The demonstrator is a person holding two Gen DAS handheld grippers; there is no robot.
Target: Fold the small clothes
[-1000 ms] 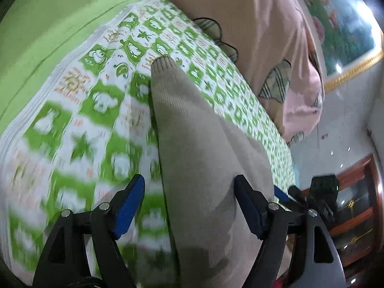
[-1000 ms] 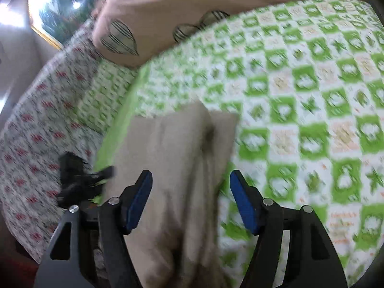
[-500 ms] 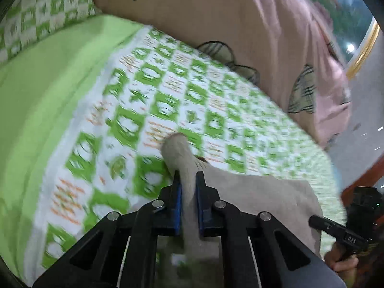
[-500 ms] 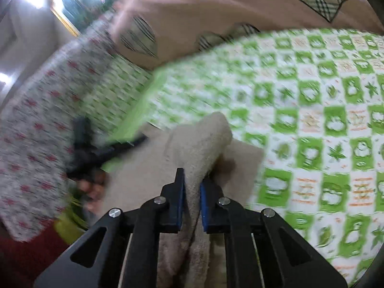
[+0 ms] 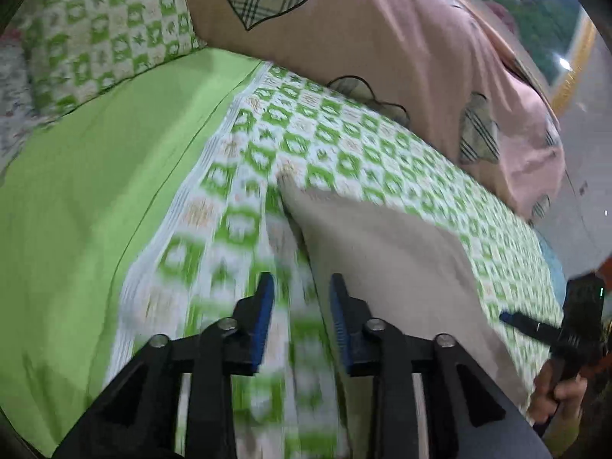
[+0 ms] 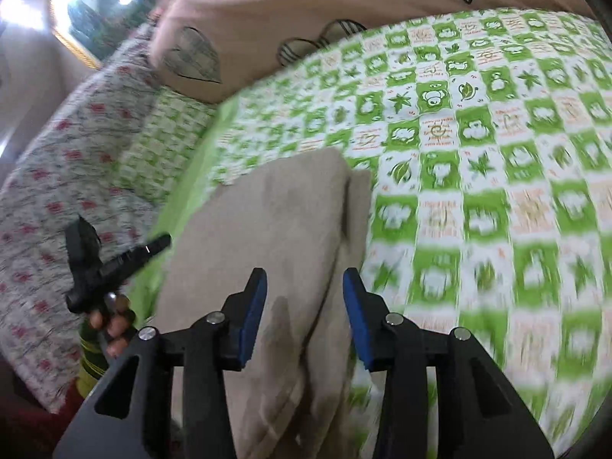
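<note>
Green checked bedsheet (image 5: 344, 145) bears the beige garment (image 6: 275, 222), long axis running away from both grippers; left gripper (image 5: 302, 313) open beside its edge, right gripper (image 6: 304, 306) open above it.

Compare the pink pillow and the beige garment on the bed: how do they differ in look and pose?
The pink pillow carries plaid heart patches; the beige garment is plain. The pillow is plump and lies along the far edge of the checked sheet; the garment lies flat, in folded layers, near both grippers. The right gripper is open above the garment; no gripper is near the pillow. Both rest on the sheet.
</note>
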